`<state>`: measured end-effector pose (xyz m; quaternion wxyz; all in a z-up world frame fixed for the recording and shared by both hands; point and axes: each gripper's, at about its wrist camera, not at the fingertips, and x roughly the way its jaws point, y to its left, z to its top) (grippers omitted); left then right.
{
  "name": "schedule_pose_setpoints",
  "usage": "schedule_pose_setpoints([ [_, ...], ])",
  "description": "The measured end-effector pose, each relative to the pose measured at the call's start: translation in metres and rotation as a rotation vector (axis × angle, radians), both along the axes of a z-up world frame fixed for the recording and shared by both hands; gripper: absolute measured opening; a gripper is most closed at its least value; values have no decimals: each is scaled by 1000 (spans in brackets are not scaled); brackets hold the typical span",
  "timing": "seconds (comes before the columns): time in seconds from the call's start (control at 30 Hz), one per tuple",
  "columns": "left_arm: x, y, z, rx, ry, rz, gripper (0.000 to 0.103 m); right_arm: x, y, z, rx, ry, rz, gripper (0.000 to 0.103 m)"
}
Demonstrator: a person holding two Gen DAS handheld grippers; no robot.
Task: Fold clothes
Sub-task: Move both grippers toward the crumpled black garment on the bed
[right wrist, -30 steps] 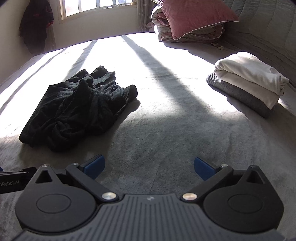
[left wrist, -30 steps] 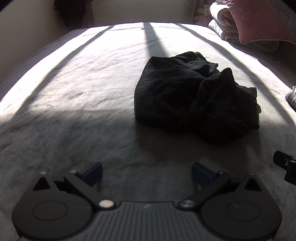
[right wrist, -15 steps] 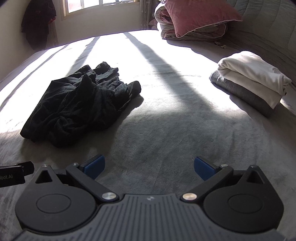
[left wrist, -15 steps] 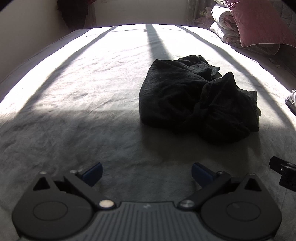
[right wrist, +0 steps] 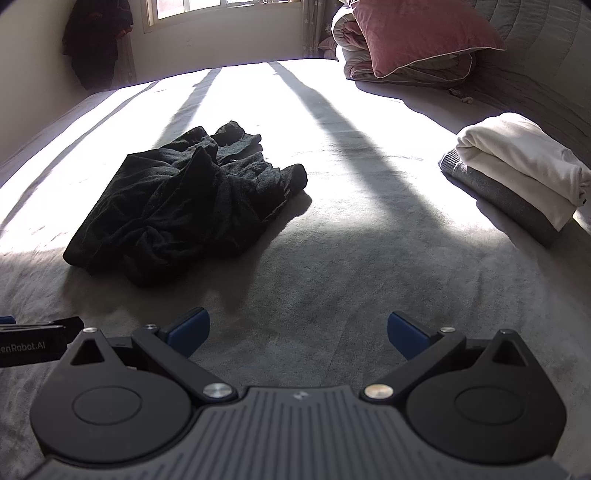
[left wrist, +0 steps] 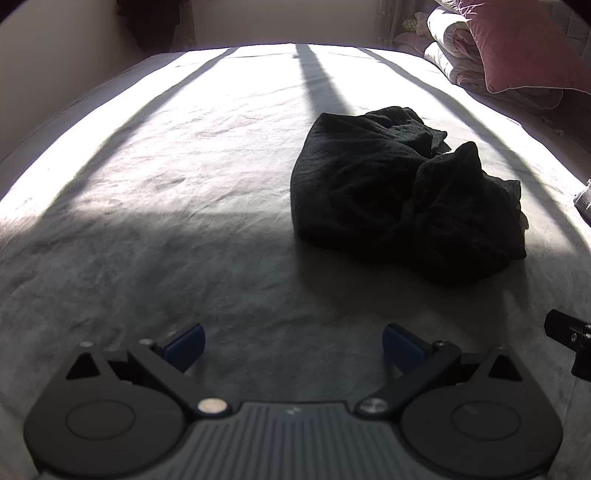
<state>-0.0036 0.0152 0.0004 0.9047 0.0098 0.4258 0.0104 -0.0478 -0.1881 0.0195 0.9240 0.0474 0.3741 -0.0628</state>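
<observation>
Bed (right wrist: 369, 258): grey plush cover, fills most of both views.
Light: strong sun across far half of bed, cut by long dark shadow bars; near half in shade.
Window (right wrist: 207, 7): in far wall, lower frame only.
Walls (right wrist: 229, 40): pale cream.
Dark clothing (right wrist: 96, 48): hangs in far left corner beside window.
Curtain (right wrist: 314, 33): patterned, right of window.
Pink pillow (right wrist: 417, 33): on rolled quilt (right wrist: 354, 55), far right.
Quilted grey headboard (right wrist: 546, 48): along right side.

crumpled black garment (left wrist: 402, 192) (right wrist: 184, 206), bunched heap, unfolded, lying on grey bed, partly sunlit
</observation>
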Motion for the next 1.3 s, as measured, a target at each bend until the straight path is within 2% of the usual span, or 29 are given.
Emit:
schedule_pose_setpoints([
  [0.97, 0, -1, -2, 12, 19, -7, 102, 2, 2, -9, 6, 54, 15, 103],
  [1.3, 1, -4, -7, 42, 31, -26, 103, 6, 5, -21, -36, 124, 17, 103],
])
